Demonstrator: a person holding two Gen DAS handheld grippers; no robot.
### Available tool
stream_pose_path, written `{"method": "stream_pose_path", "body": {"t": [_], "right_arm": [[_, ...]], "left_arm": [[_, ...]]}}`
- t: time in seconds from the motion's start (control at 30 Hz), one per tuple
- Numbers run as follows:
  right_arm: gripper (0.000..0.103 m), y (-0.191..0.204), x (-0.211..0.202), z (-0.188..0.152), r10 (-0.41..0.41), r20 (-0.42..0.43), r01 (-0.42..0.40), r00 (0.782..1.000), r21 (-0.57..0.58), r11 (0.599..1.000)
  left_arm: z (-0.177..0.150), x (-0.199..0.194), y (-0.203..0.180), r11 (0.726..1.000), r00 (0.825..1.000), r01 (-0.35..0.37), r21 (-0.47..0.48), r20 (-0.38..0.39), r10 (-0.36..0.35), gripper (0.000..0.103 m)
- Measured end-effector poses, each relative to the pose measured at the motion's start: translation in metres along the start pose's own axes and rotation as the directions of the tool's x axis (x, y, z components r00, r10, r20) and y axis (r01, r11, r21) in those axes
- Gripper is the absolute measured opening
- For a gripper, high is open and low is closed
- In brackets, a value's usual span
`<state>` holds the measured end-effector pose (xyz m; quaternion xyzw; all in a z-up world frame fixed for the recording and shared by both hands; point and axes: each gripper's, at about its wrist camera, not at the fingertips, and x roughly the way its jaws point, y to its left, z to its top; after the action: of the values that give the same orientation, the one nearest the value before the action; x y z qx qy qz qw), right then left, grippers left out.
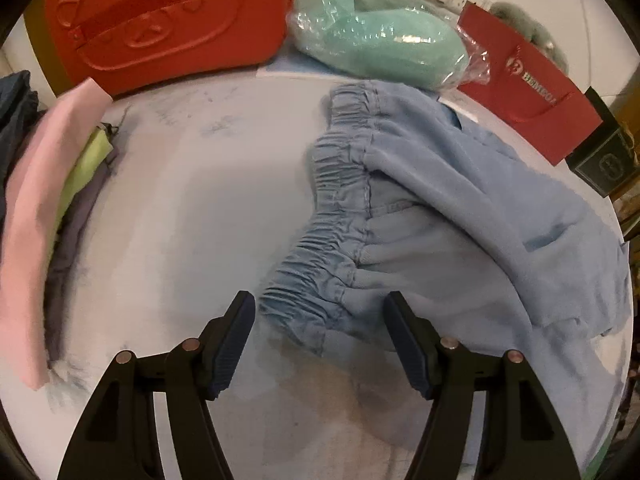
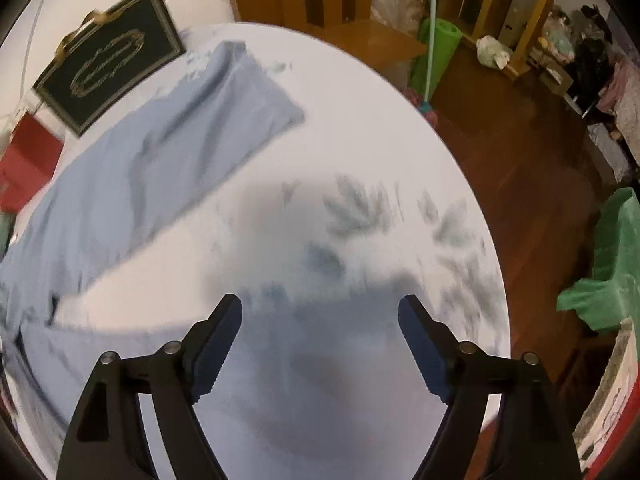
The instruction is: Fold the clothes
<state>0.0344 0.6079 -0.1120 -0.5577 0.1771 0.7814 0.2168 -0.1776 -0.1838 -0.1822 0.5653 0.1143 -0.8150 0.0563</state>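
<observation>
Trousers [image 1: 460,216] of pale blue cloth lie crumpled on the white table [image 1: 192,208], their gathered elastic waistband [image 1: 340,200] running from the far side down to a point between the fingers of the left gripper [image 1: 320,308]. That gripper's jaws stand apart with nothing pinched; the near end of the waistband sits in the gap, closer to the right-hand finger, and whether it touches either pad cannot be told. Beyond the left-hand finger lies a pile of folded clothes [image 1: 36,208], pink on top with green and grey beneath. Past the fingertips, at the far edge, stand a red case [image 1: 168,20], a mint-green bundle in clear plastic [image 1: 380,44] and a red bag [image 1: 532,92]. The right gripper [image 2: 320,308] also has its jaws spread wide and empty, pointing down at bare tabletop printed with grey leaf marks [image 2: 356,212]. A trouser leg [image 2: 160,152] stretches away beyond and outside its left-hand finger, well apart from it, towards a black bag with gold lettering [image 2: 108,60]. Wooden floor [image 2: 520,168] shows beyond the right-hand finger.
</observation>
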Motion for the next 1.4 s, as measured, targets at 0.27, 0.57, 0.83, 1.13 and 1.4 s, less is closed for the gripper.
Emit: {"method": "stream_pose_path", "body": {"t": [0.27,0.57,0.83,1.13,1.4], "right_arm": [[0.075,0.021,0.014,-0.054,-0.039,-0.1,0.026,0.994,-0.125,0.992],[0.075,0.0,0.026,-0.064,-0.024,-0.117,0.015,0.993,-0.079,0.997],[0.076,-0.023,0.0,-0.054,0.006,-0.056,-0.009,0.998,-0.059,0.998],[0.087,0.007,-0.013,0.012,0.048,0.015,-0.046,0.999,-0.094,0.995],[0.087,-0.061,0.007,0.018,-0.031,-0.026,0.032,0.999,0.043,0.999]], "left_arm": [[-0.035,-0.027,0.017,0.996,0.996,-0.085,-0.025,0.028,0.086,0.02],[-0.101,-0.062,0.069,0.984,0.983,-0.174,-0.041,-0.068,0.171,0.029],[-0.088,-0.116,0.056,0.988,0.986,-0.155,-0.003,0.059,0.155,0.053],[-0.024,-0.112,0.042,0.989,0.986,-0.145,0.028,0.09,0.142,0.056],[-0.034,-0.053,0.043,0.979,0.979,-0.203,0.012,0.017,0.203,0.056]]}}
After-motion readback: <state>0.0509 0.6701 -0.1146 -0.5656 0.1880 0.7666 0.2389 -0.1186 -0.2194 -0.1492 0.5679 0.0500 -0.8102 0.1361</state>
